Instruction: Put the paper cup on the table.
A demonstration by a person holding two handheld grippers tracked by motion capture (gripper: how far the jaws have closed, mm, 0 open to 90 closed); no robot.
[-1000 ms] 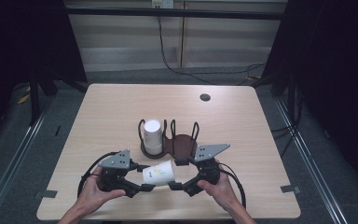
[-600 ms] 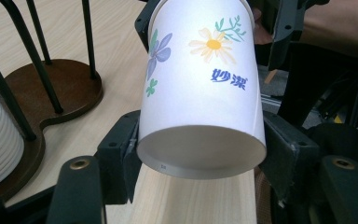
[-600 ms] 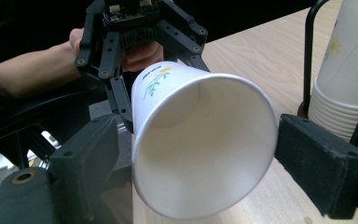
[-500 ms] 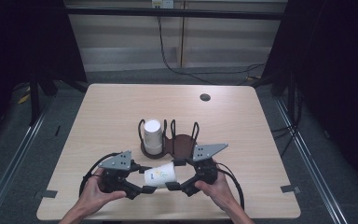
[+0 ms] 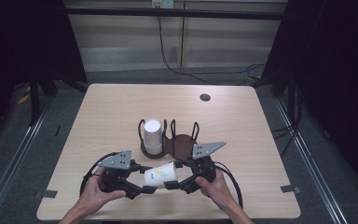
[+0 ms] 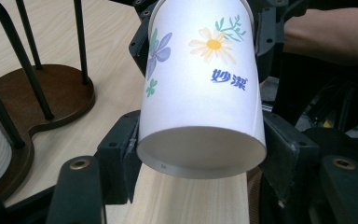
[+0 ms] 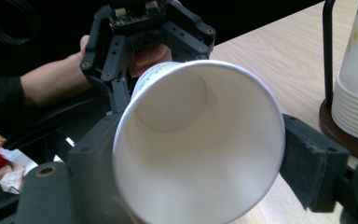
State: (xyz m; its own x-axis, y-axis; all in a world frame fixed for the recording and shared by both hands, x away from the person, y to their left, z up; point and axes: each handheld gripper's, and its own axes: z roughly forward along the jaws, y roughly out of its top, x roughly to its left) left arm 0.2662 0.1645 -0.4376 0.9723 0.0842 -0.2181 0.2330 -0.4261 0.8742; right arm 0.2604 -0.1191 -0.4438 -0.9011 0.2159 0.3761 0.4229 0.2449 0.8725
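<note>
Paper cup (image 5: pixel 161 173) lying sideways, low middle of frame, above table (image 5: pixel 242 121). Left gripper (image 5: pixel 142 185) jaws pinch cup bottom end; right gripper (image 5: pixel 176 183) jaws pinch rim end. Cup stack (image 5: pixel 152 136) sits in rack (image 5: pixel 182 143), left slot. Right slot bare. Guess: cup not yet in rack.

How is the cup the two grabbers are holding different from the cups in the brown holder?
The held cup lies on its side between the left gripper and right gripper; the cup stack stands upside down in the brown holder. The held cup is single; the stack shows several nested rims. Both are white paper cups with printed decoration.
</note>
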